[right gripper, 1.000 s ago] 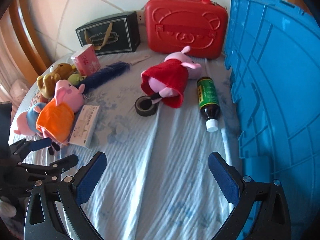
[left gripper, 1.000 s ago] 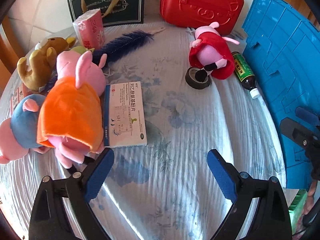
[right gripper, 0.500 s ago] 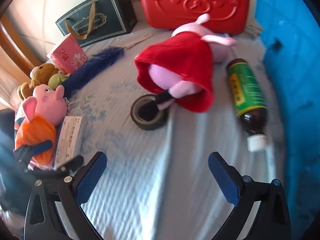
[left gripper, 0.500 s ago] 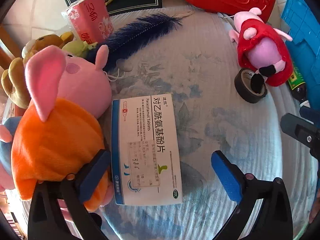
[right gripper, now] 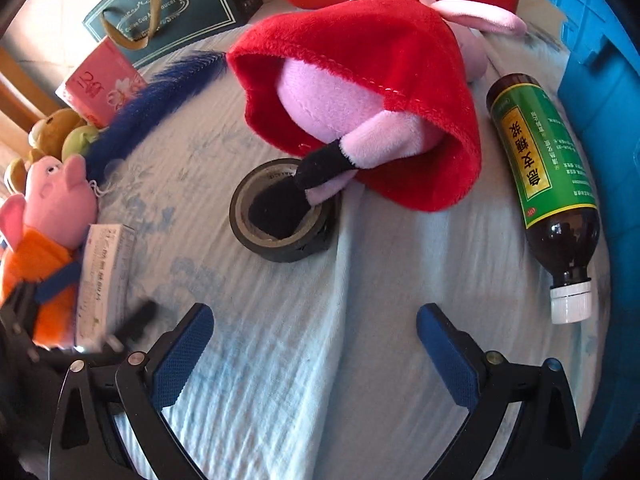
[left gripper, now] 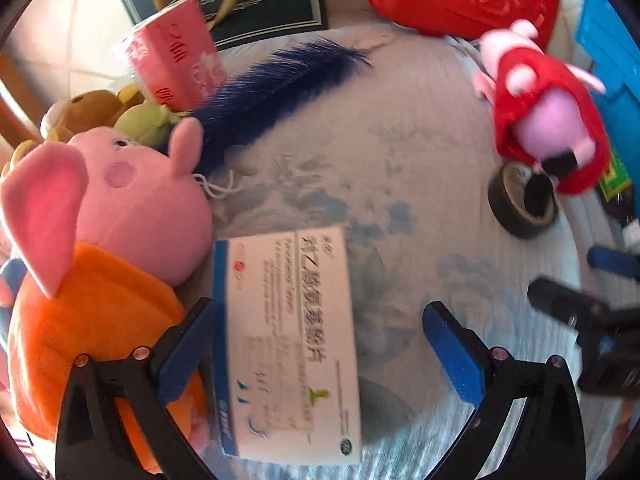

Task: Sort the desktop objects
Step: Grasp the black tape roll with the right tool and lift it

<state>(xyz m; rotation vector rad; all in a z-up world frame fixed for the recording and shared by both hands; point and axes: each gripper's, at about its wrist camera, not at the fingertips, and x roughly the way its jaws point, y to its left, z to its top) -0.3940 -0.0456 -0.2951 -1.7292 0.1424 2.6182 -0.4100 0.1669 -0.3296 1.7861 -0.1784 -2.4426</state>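
In your left wrist view, your left gripper [left gripper: 320, 344] has just been opening and now stands released around the white and blue cardboard medicine box [left gripper: 286, 344], which lies flat on the pale blue cloth [left gripper: 400, 160] from centre toward 6 o'clock, not yet gripped; the plush pig in an orange dress [left gripper: 104, 272] lies at 9 o'clock. In your right wrist view, your right gripper [right gripper: 314, 344] is also released and empty, with the black tape roll [right gripper: 280, 216] just above centre, the plush pig in a red dress [right gripper: 360, 92] at 12 o'clock and the dark bottle with a green label [right gripper: 548, 176] at 3 o'clock. I judge the sorting hardly begun, since all these things are still on the cloth beside the blue plastic crate [right gripper: 600, 80].
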